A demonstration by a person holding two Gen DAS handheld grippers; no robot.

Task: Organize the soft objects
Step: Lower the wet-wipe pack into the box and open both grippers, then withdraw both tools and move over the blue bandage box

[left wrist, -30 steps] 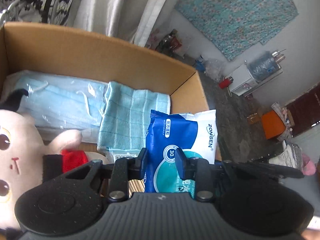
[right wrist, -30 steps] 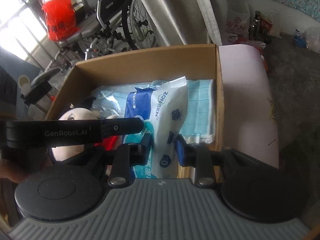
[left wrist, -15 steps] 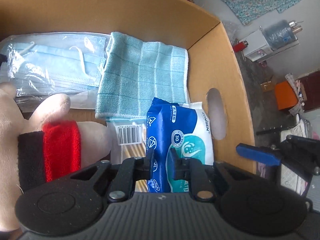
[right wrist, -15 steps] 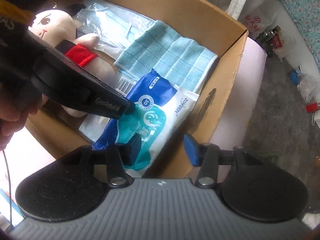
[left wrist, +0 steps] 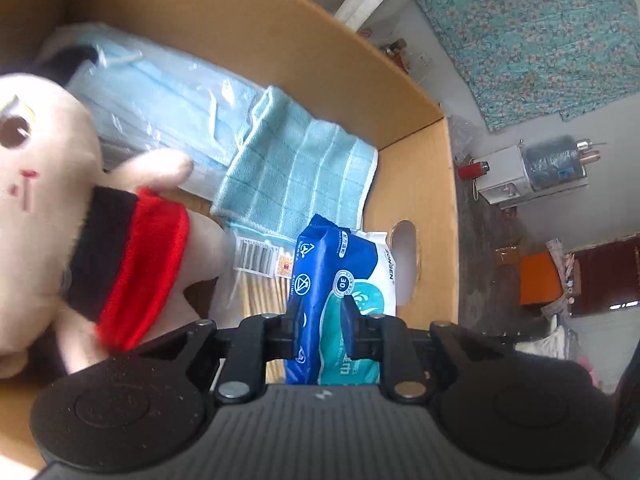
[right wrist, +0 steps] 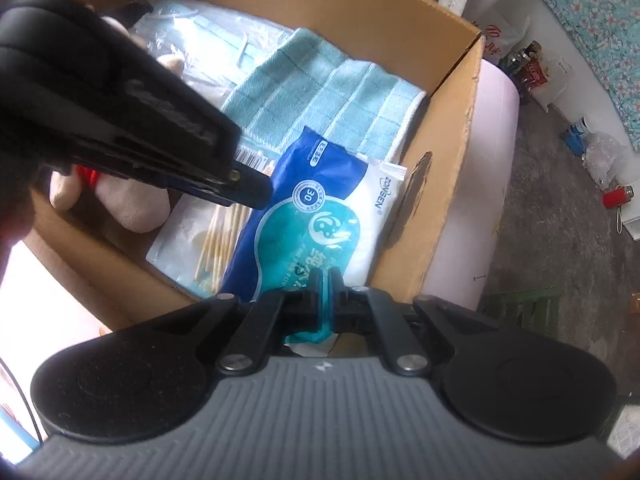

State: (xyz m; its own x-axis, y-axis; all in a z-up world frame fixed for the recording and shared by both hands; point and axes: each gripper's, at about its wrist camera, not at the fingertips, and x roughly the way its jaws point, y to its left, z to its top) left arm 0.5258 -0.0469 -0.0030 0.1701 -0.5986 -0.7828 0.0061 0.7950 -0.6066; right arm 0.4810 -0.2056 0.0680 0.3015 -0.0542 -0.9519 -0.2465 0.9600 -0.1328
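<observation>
Although both claws have the wipes pack (left wrist: 336, 280) by its near end, the grips differ: the right claw (right wrist: 325, 292) is clenched flat on the bottom seal, while the left claw (left wrist: 318, 322) straddles the body, jaws opening but pads touching still. Pack lies inside the box (left wrist: 436, 216), at its right wall, partly over the swab bag (right wrist: 192, 236). Judged light, pliable, film slippery; the crimped seal offers the surest hold, the bulging middle the poorest.

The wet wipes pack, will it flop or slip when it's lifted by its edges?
The wet wipes pack probably sags: its film wrapper creases where the right gripper pinches its edge. The glossy film may be slippery. The left gripper, jaws opening, straddles its other end.
</observation>
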